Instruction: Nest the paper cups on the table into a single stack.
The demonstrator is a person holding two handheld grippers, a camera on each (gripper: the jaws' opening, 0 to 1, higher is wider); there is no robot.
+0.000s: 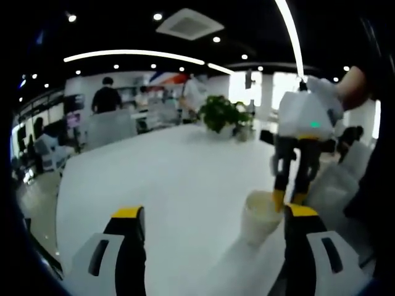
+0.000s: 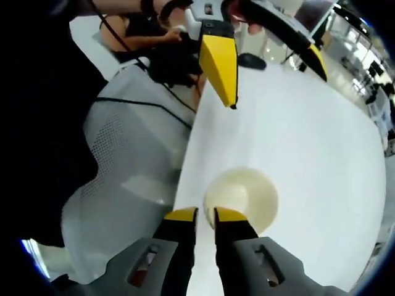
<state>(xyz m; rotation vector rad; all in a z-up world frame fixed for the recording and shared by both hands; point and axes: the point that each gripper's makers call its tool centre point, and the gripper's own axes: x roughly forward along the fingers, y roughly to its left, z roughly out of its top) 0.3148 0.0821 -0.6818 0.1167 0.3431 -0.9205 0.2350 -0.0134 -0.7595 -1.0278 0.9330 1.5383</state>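
Note:
One cream paper cup (image 1: 259,217) stands upright on the white table (image 1: 173,179), just left of my left gripper's right finger. My left gripper (image 1: 213,213) is open wide, with nothing between its jaws. The right gripper (image 1: 289,198) reaches down from above and its yellow tips pinch the cup's far-right rim. In the right gripper view I look into the cup (image 2: 247,192) from above. There my right gripper (image 2: 205,214) is shut on the near rim, one tip inside and one outside. The left gripper (image 2: 278,86) comes in from the top, its yellow fingers (image 2: 219,61) spread apart.
A potted plant (image 1: 222,114) sits at the table's far end. White mesh chairs (image 2: 123,160) stand along the table edge (image 2: 185,166) near the cup. A small dark object (image 2: 252,60) lies on the table. A person (image 1: 106,98) stands in the background.

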